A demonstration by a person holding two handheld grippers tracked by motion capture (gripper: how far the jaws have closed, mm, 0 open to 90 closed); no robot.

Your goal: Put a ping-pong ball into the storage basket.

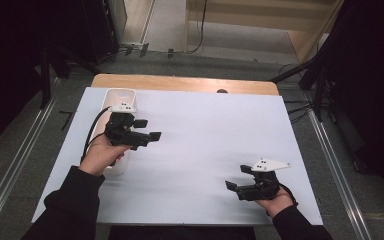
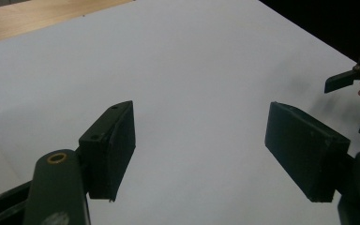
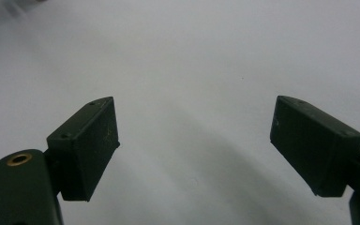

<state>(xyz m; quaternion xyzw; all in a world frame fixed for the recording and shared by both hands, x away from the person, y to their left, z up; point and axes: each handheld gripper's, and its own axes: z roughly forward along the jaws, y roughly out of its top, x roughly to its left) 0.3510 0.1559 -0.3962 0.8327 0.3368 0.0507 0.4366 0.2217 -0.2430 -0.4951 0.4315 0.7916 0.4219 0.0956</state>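
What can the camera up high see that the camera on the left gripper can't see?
The high view alone takes in the person's hands, dark sleeves, a white tray under the left gripper, the grey floor and a cable trailing from that gripper.

The left gripper view alone gives a close look at its own two black jaws, spread wide apart with nothing between them.

Both take in the white table cover, a strip of the wooden table at its far edge, and the right gripper, open.

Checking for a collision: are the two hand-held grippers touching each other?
Apart. The high view shows bare white table between the left hand-held gripper and the right hand-held gripper.
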